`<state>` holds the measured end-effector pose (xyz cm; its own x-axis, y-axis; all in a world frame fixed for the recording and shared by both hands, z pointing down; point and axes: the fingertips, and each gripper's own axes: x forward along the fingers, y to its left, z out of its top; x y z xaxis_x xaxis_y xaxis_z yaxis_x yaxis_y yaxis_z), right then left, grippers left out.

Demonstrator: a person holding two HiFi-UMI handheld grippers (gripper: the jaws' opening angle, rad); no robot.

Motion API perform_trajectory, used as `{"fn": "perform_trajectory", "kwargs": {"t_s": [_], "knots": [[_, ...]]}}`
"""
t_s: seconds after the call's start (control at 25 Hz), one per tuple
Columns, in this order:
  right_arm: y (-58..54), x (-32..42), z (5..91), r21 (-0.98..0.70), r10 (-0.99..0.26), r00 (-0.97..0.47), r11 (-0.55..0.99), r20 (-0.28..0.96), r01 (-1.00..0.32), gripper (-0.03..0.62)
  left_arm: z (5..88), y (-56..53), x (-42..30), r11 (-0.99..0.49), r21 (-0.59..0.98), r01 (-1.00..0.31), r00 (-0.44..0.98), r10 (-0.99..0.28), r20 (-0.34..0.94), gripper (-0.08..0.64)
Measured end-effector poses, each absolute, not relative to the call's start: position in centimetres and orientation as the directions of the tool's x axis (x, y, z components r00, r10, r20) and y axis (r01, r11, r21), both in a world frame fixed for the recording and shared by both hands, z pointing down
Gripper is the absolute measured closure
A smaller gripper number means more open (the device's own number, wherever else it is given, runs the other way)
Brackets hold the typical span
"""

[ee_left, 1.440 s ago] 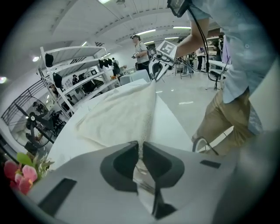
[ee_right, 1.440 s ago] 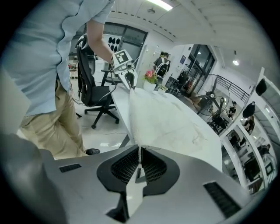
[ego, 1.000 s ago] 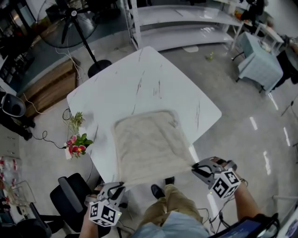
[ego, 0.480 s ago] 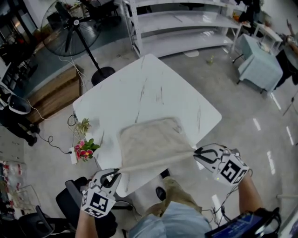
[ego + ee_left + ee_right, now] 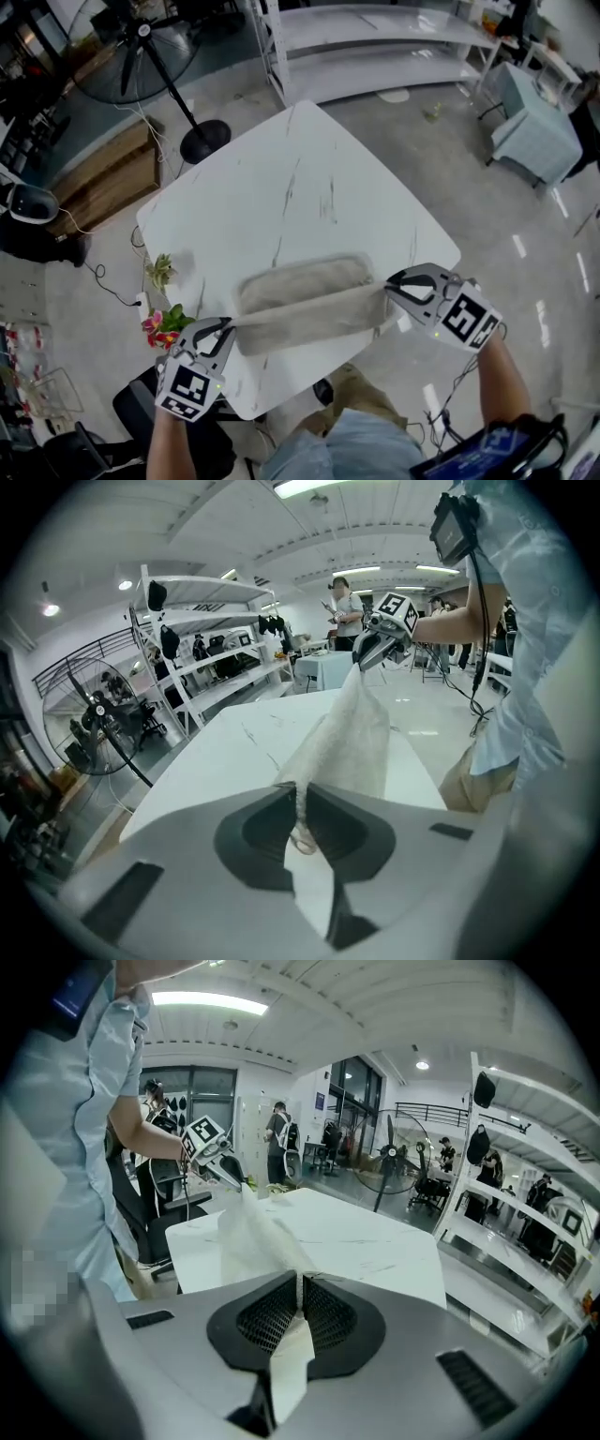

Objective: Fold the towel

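A beige towel [image 5: 309, 300] lies on the white marble table [image 5: 281, 187], its near edge lifted and stretched taut between my two grippers. My left gripper [image 5: 228, 327] is shut on the towel's near left corner [image 5: 302, 803]. My right gripper [image 5: 387, 284] is shut on the near right corner [image 5: 298, 1288]. The raised near half hangs over the far half, which still rests flat on the tabletop. In the left gripper view the towel [image 5: 347, 742] runs up to the other gripper [image 5: 375, 649]; the right gripper view shows the towel [image 5: 258, 1232] likewise.
A standing fan [image 5: 141, 47] and a wooden bench [image 5: 103, 178] are beyond the table's far left. Flowers [image 5: 164, 323] lie on the floor at the left. White shelving [image 5: 375, 47] stands behind. A black office chair [image 5: 141, 412] is by my left arm.
Both grippers have lifted the towel's near edge and carried it forward over the table, so the near half now hangs above the far half. The visible flat part has shrunk.
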<state>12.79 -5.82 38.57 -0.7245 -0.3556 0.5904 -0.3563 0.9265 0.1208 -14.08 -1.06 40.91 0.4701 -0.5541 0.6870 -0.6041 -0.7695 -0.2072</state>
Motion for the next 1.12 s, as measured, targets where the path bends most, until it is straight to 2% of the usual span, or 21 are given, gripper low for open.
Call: {"fn": "perform_trajectory", "kwargs": {"t_s": [0.68, 0.96, 1.12], "knots": [[-15.2, 11.4, 48.4, -0.081, -0.228, -0.683, 0.918, 0.694, -0.388, 0.545, 50.8, -10.1, -16.3, -0.713, -0.069, -0.698, 0.364, -0.436, 0.823, 0.517], [-16.3, 11.2, 51.4, -0.124, -0.179, -0.658, 0.914, 0.732, -0.387, 0.543, 52.4, -11.7, -16.7, -0.669, 0.038, -0.742, 0.420, -0.421, 0.804, 0.500], [-16.6, 11.0, 52.6, -0.080, -0.192, -0.621, 0.921, 0.760, -0.382, 0.543, 52.4, -12.1, -17.0, -0.626, 0.063, -0.777, 0.427, -0.451, 0.783, 0.492]]}}
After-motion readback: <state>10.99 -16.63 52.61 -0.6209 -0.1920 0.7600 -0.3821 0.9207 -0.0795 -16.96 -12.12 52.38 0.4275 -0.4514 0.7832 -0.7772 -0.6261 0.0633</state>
